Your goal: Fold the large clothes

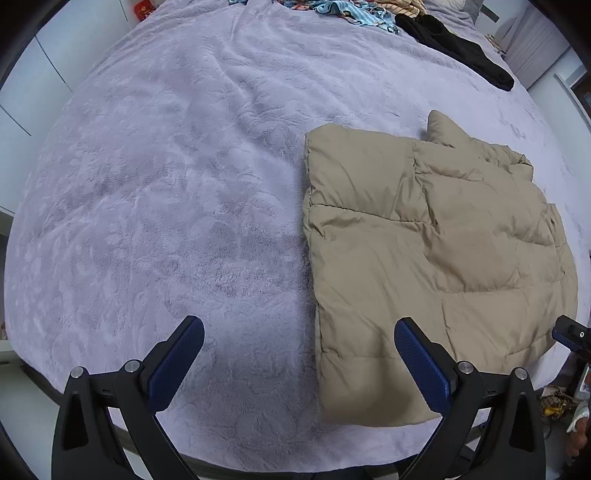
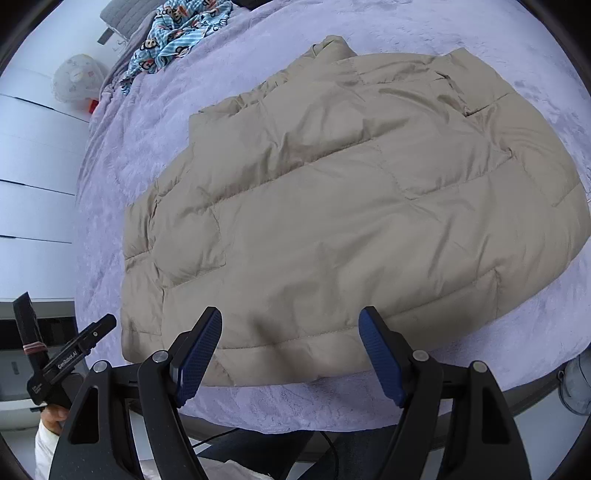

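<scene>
A beige quilted puffer jacket [image 1: 424, 251] lies folded flat on a lilac fleece bed cover [image 1: 166, 184]. In the right wrist view the jacket [image 2: 332, 206] fills most of the picture. My left gripper [image 1: 299, 328] is open and empty above the bed near its front edge, its right finger over the jacket's near left corner. The right gripper [image 2: 290, 321] stands open with nothing between its blue pads, hovering over the jacket's near hem. The left gripper [image 2: 74, 354] also shows at the lower left of the right wrist view.
At the far end of the bed lie a black garment [image 1: 458, 48] and a blue patterned cloth [image 2: 181, 33]. White cabinet fronts [image 2: 33, 184] flank the bed. The bed's front edge [image 2: 332, 424] runs just below the gripper fingers.
</scene>
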